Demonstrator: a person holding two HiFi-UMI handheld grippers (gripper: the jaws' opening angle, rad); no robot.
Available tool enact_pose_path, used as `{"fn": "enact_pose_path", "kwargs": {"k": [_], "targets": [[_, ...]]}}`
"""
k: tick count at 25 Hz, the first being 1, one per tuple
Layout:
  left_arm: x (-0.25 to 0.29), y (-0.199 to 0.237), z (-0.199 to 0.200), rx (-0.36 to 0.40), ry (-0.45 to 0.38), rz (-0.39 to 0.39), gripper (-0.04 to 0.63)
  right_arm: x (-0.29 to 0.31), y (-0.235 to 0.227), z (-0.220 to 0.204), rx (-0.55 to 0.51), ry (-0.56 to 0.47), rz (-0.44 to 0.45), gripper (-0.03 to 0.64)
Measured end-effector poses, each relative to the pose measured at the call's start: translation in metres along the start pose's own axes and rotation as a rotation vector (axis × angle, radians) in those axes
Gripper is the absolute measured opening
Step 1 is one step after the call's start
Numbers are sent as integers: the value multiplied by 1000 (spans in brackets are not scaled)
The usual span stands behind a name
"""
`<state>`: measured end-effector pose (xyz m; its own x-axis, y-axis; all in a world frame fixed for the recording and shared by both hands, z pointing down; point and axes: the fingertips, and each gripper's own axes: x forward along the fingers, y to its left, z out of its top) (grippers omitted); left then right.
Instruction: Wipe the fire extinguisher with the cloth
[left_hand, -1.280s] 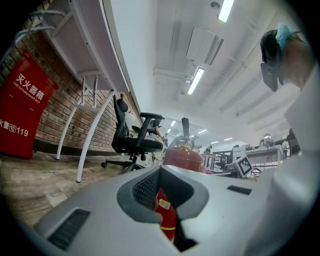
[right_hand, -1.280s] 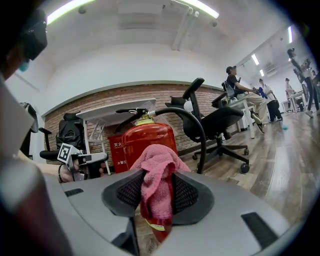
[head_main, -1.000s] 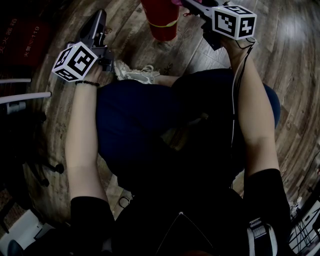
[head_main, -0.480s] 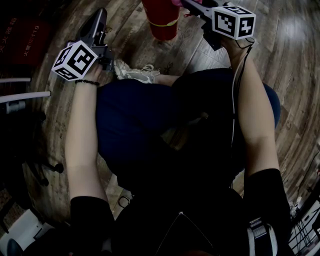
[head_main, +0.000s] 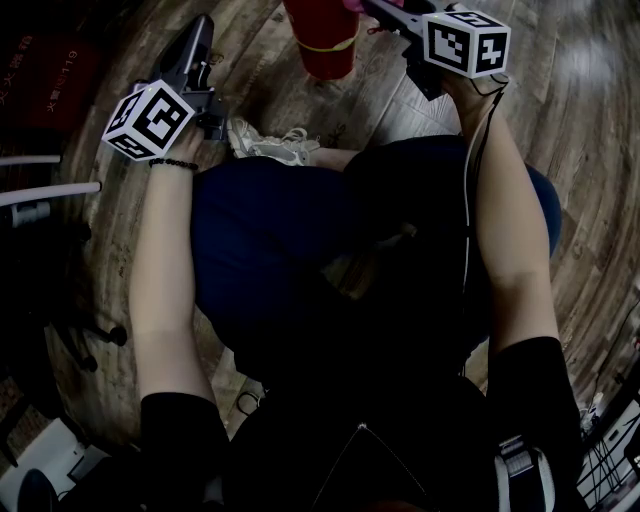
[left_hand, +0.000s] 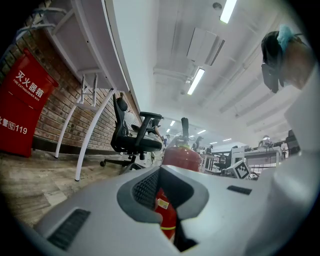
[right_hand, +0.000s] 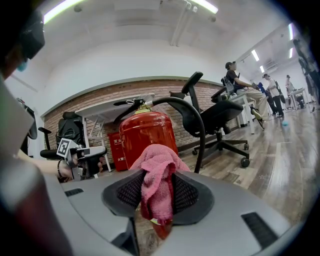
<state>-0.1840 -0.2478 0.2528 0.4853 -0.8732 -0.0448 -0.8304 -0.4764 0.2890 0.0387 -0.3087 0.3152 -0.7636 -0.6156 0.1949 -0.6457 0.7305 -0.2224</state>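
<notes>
The red fire extinguisher (head_main: 322, 40) stands on the wood floor at the top of the head view; in the right gripper view the fire extinguisher (right_hand: 145, 132) rises just beyond the jaws, its black hose arching right. My right gripper (right_hand: 159, 192) is shut on a pink cloth (right_hand: 157, 175), bunched between the pads close to the cylinder. In the head view the right gripper (head_main: 378, 8) reaches the extinguisher's right side. My left gripper (head_main: 200, 38) is held apart, left of the extinguisher. The left gripper (left_hand: 162, 195) is shut on nothing, and the extinguisher (left_hand: 179, 155) shows past it.
A red fire-box (left_hand: 20, 110) stands against the brick wall beside a white table (left_hand: 95, 125). Black office chairs (right_hand: 220, 117) are near the extinguisher. The person's knees and a pale shoe (head_main: 270, 145) lie just below the extinguisher. People sit far off at the right (right_hand: 232, 75).
</notes>
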Motion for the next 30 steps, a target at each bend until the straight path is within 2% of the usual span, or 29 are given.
{"fn": "enact_pose_path", "kwargs": {"k": [30], "targets": [[0, 1, -1, -9, 7, 5, 15, 1, -1, -5, 10, 5, 2, 144]]}}
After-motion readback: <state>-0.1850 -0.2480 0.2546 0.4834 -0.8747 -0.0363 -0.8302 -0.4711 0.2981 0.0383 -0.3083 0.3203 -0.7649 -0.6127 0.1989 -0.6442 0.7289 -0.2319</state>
